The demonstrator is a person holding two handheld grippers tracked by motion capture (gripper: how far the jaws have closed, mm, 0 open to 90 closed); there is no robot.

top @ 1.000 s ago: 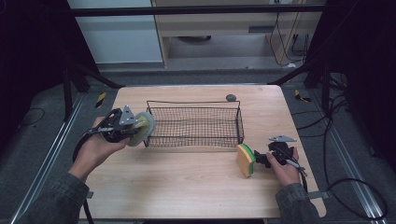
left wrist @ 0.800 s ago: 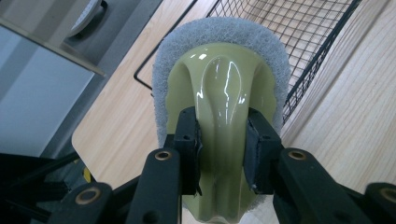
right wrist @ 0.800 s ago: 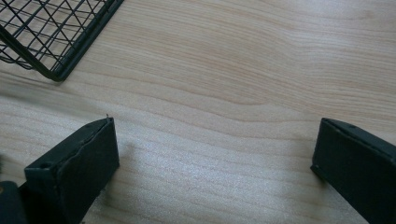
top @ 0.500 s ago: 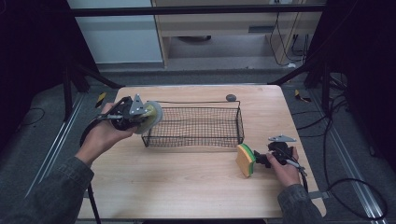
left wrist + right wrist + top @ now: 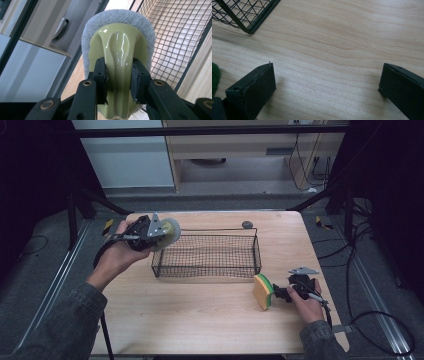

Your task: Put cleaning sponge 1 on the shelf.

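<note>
Two black jaws of your left gripper [image 5: 117, 80] are clamped on the glossy pale-green handle of the scrubber [image 5: 120, 50], one pad pressed on each side of its narrow neck. Its grey-white scouring pad arches over the top of the handle, facing away from you. Just beyond the scrubber, to the right in the left gripper view, stands the black wire basket [image 5: 180, 37], its mesh close behind the pad.

From the high view, your left gripper [image 5: 150, 232] holds the scrubber [image 5: 169, 232] in the air at the basket's [image 5: 207, 256] left end, level with its top rim; whether the pad touches the wire, you cannot tell.

Your right gripper [image 5: 327, 82] has its jaws wide apart with bare wooden table [image 5: 337, 37] between them and nothing gripped. A sliver of green shows at the left edge of that view. In the high view your right gripper [image 5: 287, 291] rests low near the table's right front corner, and the yellow-and-green sponge [image 5: 262, 291] stands on edge just beside its tips, well apart from the scrubber.

A small dark round object [image 5: 247, 224] lies behind the basket.
</note>
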